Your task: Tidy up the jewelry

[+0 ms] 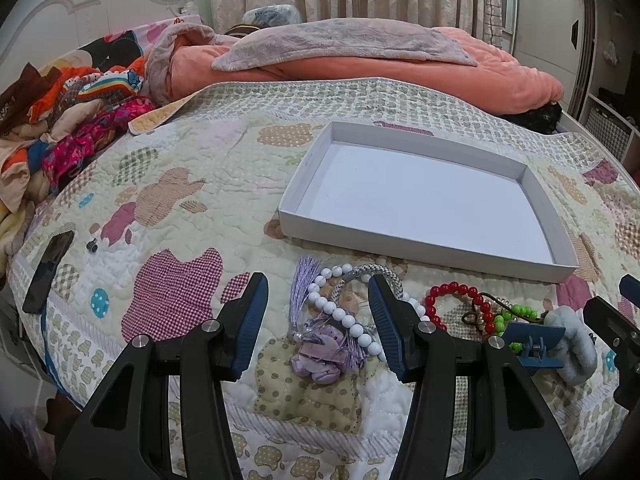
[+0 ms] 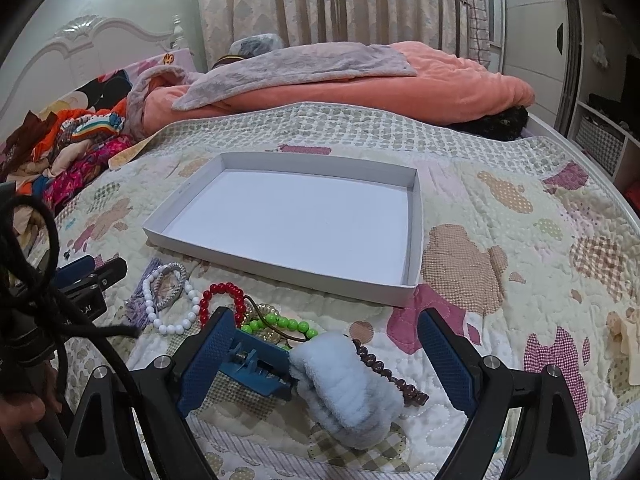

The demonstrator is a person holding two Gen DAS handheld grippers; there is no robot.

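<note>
A shallow white tray [image 1: 562, 258] [image 2: 416, 216] lies empty on the quilt. In front of it lies a pile of jewelry: a white bead bracelet [image 1: 347, 320] [image 2: 172, 326], a purple tassel flower [image 1: 320, 354], a grey woven bangle [image 1: 362, 270], a red bead bracelet [image 1: 450, 290] [image 2: 224, 290], green beads [image 1: 520, 312] [image 2: 288, 324], a blue hair clip [image 1: 532, 344] [image 2: 256, 364], a pale blue fluffy scrunchie [image 1: 576, 344] [image 2: 348, 384] and dark brown beads [image 2: 384, 368]. My left gripper [image 1: 318, 286] is open over the white beads and tassel. My right gripper [image 2: 324, 318] is open around the clip and scrunchie.
A patterned quilt [image 1: 180, 216] covers the bed. A black phone [image 1: 48, 272] lies at the left edge. Colourful clothes [image 1: 72, 120] are heaped at the far left, an orange duvet [image 1: 360, 68] lies behind the tray. A shelf unit [image 2: 600, 144] stands at the right.
</note>
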